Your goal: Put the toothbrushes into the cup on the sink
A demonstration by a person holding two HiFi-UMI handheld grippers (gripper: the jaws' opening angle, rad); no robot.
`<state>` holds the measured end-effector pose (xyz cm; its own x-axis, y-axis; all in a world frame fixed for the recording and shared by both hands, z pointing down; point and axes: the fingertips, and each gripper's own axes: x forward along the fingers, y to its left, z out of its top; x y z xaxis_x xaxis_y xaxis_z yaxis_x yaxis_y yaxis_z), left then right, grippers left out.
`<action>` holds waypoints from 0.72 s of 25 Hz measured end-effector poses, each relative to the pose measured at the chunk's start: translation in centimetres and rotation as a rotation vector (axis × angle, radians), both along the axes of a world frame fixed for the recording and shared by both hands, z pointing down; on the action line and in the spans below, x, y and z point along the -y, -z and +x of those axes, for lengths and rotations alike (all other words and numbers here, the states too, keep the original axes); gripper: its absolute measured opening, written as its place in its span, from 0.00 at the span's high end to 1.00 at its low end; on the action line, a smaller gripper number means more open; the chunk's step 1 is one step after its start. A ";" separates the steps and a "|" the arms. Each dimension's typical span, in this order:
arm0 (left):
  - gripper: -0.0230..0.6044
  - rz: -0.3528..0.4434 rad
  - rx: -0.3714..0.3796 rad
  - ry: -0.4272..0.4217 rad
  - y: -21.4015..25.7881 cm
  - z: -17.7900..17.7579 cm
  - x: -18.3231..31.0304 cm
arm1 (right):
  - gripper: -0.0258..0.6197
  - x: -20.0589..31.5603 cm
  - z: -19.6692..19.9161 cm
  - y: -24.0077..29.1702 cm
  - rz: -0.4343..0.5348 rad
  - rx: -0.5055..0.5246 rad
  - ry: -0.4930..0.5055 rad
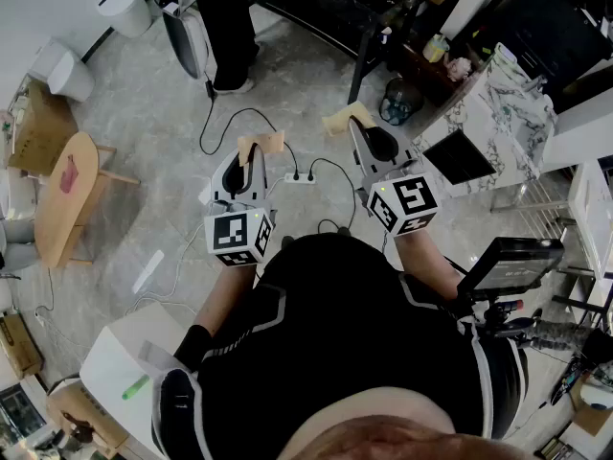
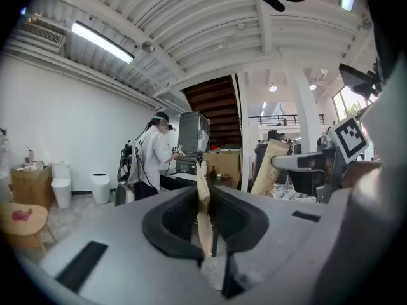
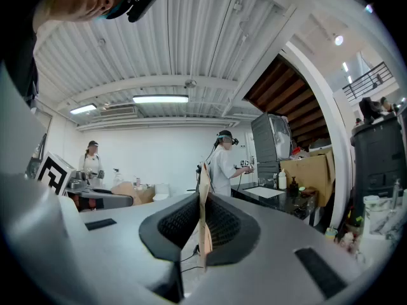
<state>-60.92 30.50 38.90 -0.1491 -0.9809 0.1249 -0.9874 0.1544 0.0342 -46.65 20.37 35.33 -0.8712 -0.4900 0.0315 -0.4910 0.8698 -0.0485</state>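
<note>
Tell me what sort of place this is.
Probably an open studio or lab set up for recording household tasks: a toilet stands in the open, another person wears a head rig, and a power strip lies on the floor.

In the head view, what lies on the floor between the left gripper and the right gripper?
The head view shows a white power strip with black cables on the floor between the left gripper and the right gripper.
</note>
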 end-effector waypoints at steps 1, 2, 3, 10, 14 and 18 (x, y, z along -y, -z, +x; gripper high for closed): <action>0.88 0.001 -0.001 -0.003 0.0 0.1 0.0 | 0.90 0.0 0.0 0.0 0.003 0.000 -0.001; 0.88 0.002 -0.003 -0.005 0.0 0.1 0.1 | 0.90 0.0 0.0 0.1 0.005 0.001 -0.001; 0.88 0.003 -0.004 -0.007 0.0 0.2 0.1 | 0.90 0.0 0.0 0.1 0.007 0.000 -0.002; 0.88 0.004 -0.008 -0.022 0.1 0.4 0.1 | 0.90 -0.1 -0.2 0.2 0.015 -0.009 0.001; 0.88 0.006 -0.010 -0.030 0.2 0.6 0.4 | 0.90 0.0 -0.1 0.2 0.016 -0.010 -0.007; 0.88 0.013 -0.010 -0.045 0.3 0.8 0.5 | 0.90 -0.1 -0.3 0.3 0.009 0.002 0.000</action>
<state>-60.17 29.97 38.58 -0.1031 -0.9882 0.1135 -0.9930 0.1089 0.0463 -46.95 20.49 35.05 -0.8713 -0.4901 0.0251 -0.4908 0.8703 -0.0413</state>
